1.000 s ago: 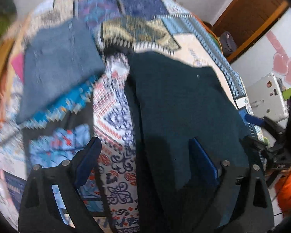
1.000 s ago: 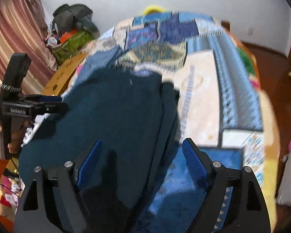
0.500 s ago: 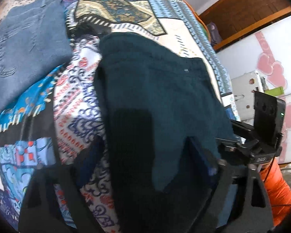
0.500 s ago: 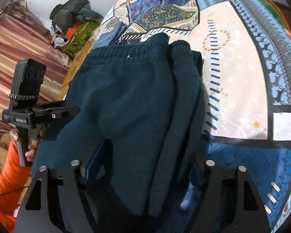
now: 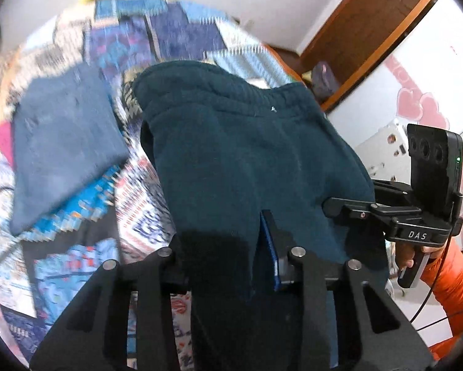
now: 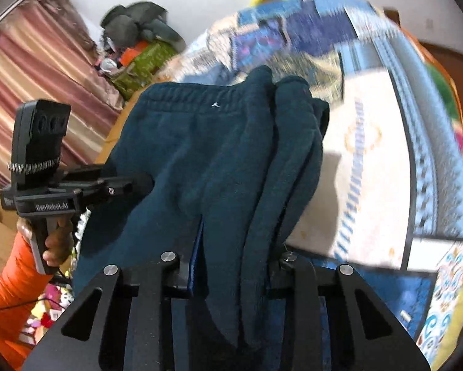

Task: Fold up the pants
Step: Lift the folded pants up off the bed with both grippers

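Your left gripper and right gripper have just closed, each pinching the near edge of the pants; the waistband lies far, over the bed

I'm looking into a bedroom in somebody's home. A bed fills most of my view, spread with a patchwork quilt in blues, creams and purples. Off to one side hangs a striped pink curtain, with a heap of bags and clothes piled against the white wall. On the other side I see a wooden door frame and a white panel with pink heart stickers. Lived-in, domestic, cluttered.
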Demonstrator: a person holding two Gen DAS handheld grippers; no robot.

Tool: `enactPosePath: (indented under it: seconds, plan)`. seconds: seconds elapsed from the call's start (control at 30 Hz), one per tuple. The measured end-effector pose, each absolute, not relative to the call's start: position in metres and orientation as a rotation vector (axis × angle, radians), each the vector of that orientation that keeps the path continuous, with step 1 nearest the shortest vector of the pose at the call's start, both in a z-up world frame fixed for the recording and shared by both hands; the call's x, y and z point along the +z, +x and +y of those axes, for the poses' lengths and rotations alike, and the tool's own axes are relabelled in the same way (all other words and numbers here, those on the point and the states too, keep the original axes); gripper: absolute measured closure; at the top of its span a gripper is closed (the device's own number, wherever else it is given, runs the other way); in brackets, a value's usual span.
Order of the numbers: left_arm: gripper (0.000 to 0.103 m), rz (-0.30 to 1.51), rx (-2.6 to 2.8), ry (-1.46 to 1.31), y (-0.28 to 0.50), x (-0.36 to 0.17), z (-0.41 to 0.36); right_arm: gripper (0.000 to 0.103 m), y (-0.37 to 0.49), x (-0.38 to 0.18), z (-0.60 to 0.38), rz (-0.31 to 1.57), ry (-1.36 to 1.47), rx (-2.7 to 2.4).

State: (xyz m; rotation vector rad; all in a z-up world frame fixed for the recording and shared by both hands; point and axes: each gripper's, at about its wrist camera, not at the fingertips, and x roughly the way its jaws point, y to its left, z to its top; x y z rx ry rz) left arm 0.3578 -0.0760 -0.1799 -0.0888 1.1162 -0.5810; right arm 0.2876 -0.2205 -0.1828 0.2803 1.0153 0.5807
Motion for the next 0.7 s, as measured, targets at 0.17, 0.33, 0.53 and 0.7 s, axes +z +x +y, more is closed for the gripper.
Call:
enactPosePath:
  seconds: [0.17, 0.33, 0.53, 0.7]
  plan:
    - [0.07, 0.946, -0.516, -0.072, 0.35, -0.12, -0.045, 0.077, 0.3, -0.136, -0.195, 0.868, 0.21, 0.614]
    - [0.07, 0.802, -0.411, -0.049, 0.353, -0.073, -0.01, 0.077, 0.323, -0.096, -0.163, 0.752, 0.152, 0.647]
    - [0.07, 0.688, -0.297, -0.034, 0.38, -0.041, 0.035, 0.077, 0.364, -0.069, -0.115, 0.668, 0.123, 0.688]
    - [0.07, 0.686, -0.244, -0.056, 0.419, -0.047, 0.068, 0.078, 0.407, -0.079, -0.078, 0.668, 0.111, 0.702]
